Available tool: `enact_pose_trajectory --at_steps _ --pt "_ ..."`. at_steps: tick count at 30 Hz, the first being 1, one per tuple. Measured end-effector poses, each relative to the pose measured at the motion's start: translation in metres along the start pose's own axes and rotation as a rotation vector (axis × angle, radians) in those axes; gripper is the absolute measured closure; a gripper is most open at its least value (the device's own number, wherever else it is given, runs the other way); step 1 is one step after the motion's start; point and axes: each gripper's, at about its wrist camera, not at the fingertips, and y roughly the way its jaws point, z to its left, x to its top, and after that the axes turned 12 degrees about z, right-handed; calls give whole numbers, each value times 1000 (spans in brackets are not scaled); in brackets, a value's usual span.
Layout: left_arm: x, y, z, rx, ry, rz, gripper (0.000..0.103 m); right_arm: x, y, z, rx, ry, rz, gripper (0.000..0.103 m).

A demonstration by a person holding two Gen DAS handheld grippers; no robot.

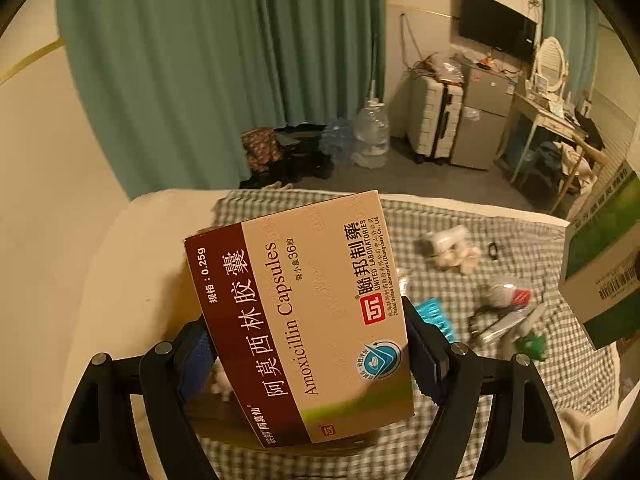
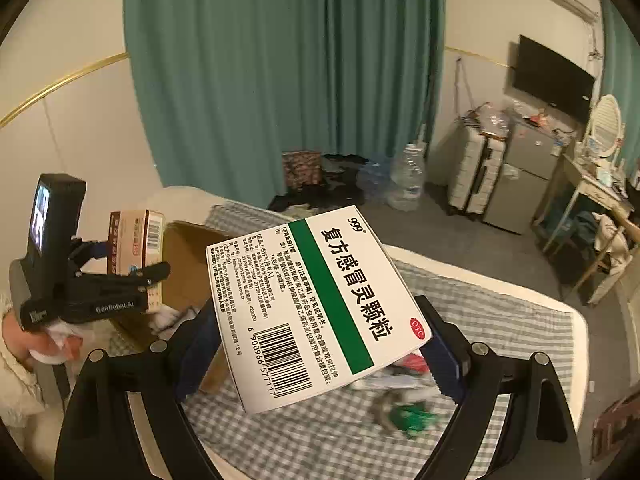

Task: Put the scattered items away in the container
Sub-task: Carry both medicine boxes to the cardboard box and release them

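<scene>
My left gripper (image 1: 308, 352) is shut on a tan and maroon Amoxicillin box (image 1: 304, 312), held above the bed. It also shows in the right wrist view (image 2: 136, 248), over an open cardboard box (image 2: 188, 264). My right gripper (image 2: 320, 344) is shut on a white and green 999 medicine box (image 2: 316, 304), held above the checked cloth (image 2: 320, 440). That box shows at the right edge of the left wrist view (image 1: 604, 256). Scattered items lie on the cloth: white bottles (image 1: 452, 248), a teal blister pack (image 1: 436, 316), packets (image 1: 508, 308), a green item (image 2: 412, 416).
The bed stands in a bedroom with a green curtain (image 1: 224, 72). On the floor beyond are a water jug (image 1: 372, 132), a suitcase (image 1: 432, 120), a small fridge (image 1: 484, 120) and a dressing table (image 1: 548, 120).
</scene>
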Motion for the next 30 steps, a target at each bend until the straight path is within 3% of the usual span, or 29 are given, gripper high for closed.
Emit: enact_pose_trajectory --at_steps 8,16,23,27,30 --pt "-22 32 64 -10 -59 -40 20 15 72 82 93 -12 65 13" --pt "-26 83 95 -60 -88 -22 20 30 146 124 164 32 150 13" --pt "-25 130 110 -86 -75 17 20 50 198 140 171 74 190 12" --pt "-23 139 122 -115 -78 22 7 68 217 142 162 110 185 12" --pt "-26 140 134 -146 -101 6 5 79 227 132 182 204 200 10"
